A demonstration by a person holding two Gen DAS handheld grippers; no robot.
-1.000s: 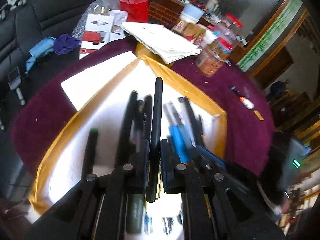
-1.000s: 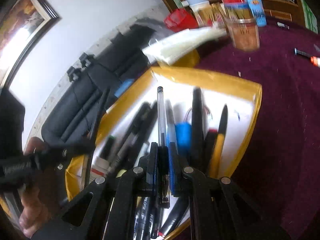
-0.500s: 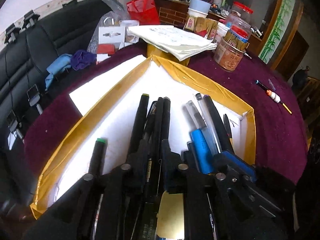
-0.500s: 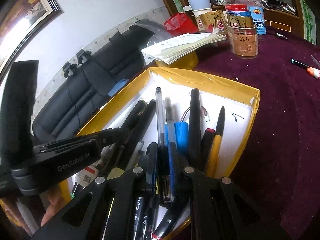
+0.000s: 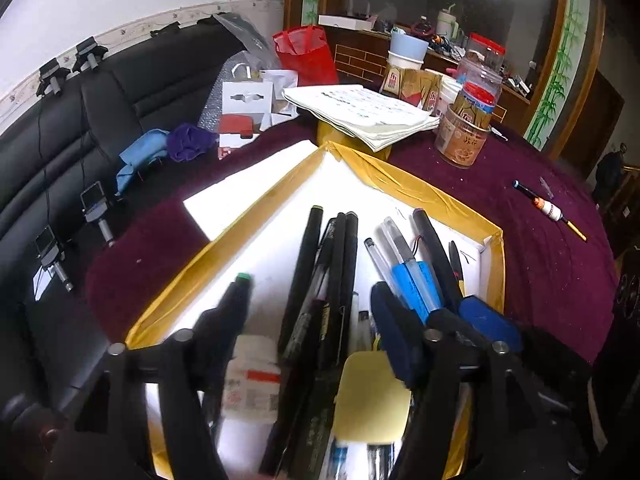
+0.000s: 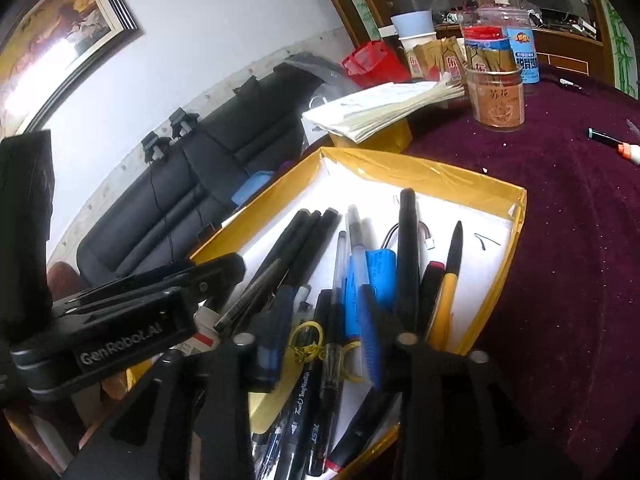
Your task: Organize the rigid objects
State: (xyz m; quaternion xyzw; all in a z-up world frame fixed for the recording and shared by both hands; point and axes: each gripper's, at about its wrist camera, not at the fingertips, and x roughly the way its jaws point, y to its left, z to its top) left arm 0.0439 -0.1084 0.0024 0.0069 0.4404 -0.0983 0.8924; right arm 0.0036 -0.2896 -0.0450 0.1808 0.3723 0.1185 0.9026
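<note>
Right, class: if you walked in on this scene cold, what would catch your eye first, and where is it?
First, the yellow-rimmed tray on the maroon cloth, its white floor heaped with pens and a blue battery. Both tools hang over that heap with jaws just opened and nothing between them: the left tool and the right tool. Behind the tray a paper stack sits on a yellow box, beside a clear jar.

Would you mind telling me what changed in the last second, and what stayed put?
Both grippers have just opened: the left gripper released its black pen, the right gripper its clear pen. Both pens now lie in the yellow-edged tray. The tray and the jar stayed put.
</note>
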